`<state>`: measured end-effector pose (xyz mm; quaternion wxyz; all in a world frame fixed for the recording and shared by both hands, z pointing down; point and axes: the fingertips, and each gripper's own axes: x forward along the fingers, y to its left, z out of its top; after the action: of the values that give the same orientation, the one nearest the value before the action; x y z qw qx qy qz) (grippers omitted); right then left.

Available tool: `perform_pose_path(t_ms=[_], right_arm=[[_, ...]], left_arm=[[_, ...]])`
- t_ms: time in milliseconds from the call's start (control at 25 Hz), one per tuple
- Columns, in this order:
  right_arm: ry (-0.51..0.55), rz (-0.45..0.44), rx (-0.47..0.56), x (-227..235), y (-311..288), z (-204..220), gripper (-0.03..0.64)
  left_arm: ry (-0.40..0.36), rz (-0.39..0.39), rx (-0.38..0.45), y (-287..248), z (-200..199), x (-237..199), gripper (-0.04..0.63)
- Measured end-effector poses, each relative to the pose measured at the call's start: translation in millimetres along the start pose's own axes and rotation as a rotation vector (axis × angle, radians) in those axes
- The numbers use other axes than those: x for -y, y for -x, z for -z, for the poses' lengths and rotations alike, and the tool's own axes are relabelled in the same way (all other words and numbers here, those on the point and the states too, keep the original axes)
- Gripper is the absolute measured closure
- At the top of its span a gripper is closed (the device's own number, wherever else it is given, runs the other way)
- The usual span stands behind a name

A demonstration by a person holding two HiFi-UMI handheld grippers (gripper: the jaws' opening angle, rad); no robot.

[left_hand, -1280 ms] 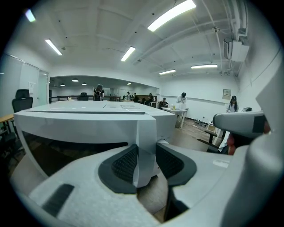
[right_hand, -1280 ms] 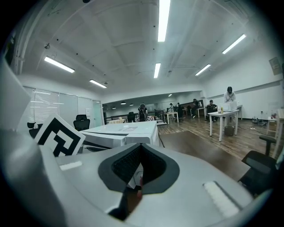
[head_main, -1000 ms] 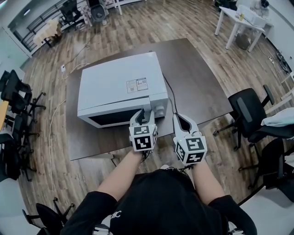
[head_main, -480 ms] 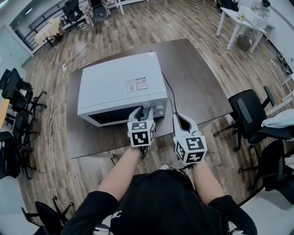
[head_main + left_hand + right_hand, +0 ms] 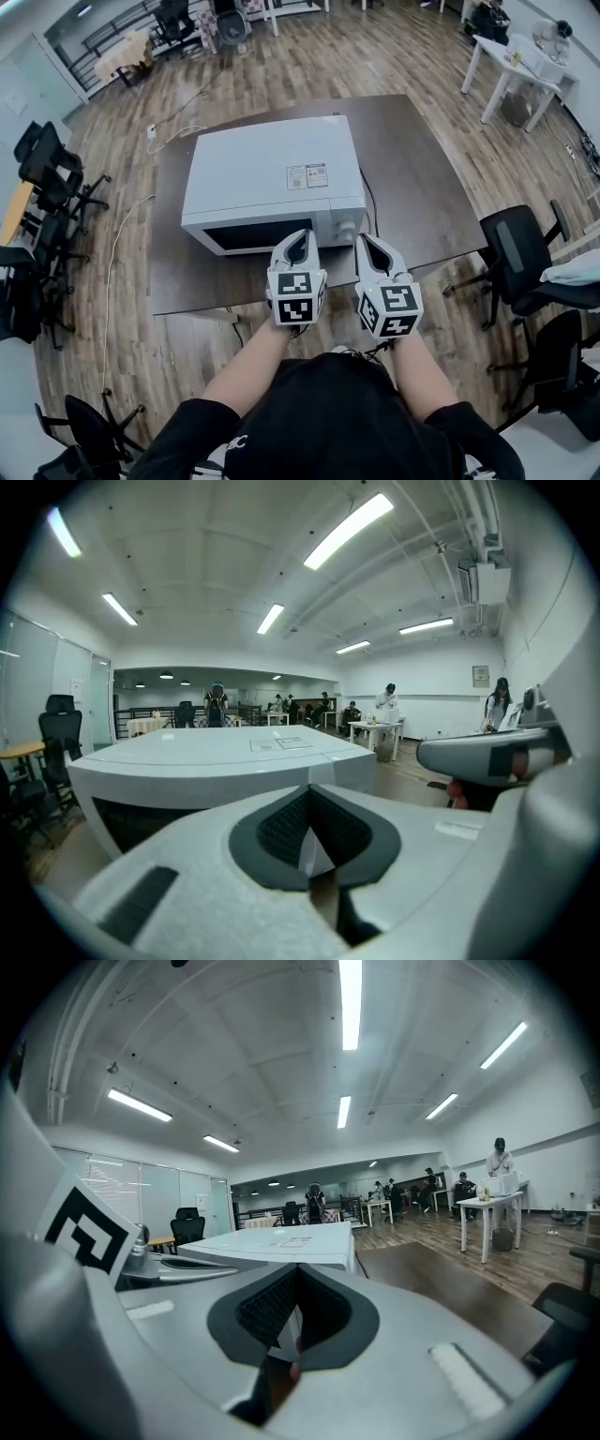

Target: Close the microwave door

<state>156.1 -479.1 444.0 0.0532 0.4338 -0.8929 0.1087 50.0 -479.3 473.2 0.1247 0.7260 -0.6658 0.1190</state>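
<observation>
A white microwave (image 5: 272,178) stands on a dark brown table (image 5: 417,187), its door flush with the front and its dark window (image 5: 258,236) facing me. My left gripper (image 5: 301,236) hovers just before the front's right part, near the control panel, jaws shut on nothing. In the left gripper view the pads of the left gripper (image 5: 311,794) meet, with the microwave (image 5: 216,761) close ahead. My right gripper (image 5: 367,242) hangs beside the microwave's right front corner, also shut and empty. The right gripper (image 5: 298,1274) sees the microwave (image 5: 281,1239) to its left.
Black office chairs (image 5: 520,248) stand right of the table, more chairs (image 5: 47,169) at the left. A white table (image 5: 525,66) is at the far right. A cable (image 5: 112,272) trails over the wooden floor. People (image 5: 217,703) stand far back in the room.
The left gripper's jaws were apart near the microwave front and are now shut; it has lifted and drawn slightly back. The right gripper shifted a little. The head view has shifted.
</observation>
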Motion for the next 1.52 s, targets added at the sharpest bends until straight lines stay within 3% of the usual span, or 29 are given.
perform_pose_path(t_ms=[200, 440, 800, 1120, 1520], right_arm=[[-0.028, -0.019, 0.021, -22.3, -12.2, -13.1, 0.607], [0.028, -0.058, 0.021, -68.0, -30.2, -22.6, 0.609], [0.049, -0.074, 0.016, -128.5, -49.4, -26.4, 0.609], [0.054, -0.058, 0.016, -156.5, -57.1, -28.9, 0.609], [0.071, -0.053, 0.008, -159.4, -63.2, -27.0, 0.609]], left_arm=[[0.001, -0.037, 0.033, 27.6, -15.8, -24.9, 0.588], [0.054, -0.056, 0.038, 65.0, -20.4, -69.7, 0.586], [0.044, -0.079, 0.048, 102.5, -15.4, -133.8, 0.586], [0.022, -0.055, 0.058, 113.9, -18.0, -156.2, 0.586], [0.014, -0.046, 0.043, 103.7, -11.8, -159.7, 0.586]])
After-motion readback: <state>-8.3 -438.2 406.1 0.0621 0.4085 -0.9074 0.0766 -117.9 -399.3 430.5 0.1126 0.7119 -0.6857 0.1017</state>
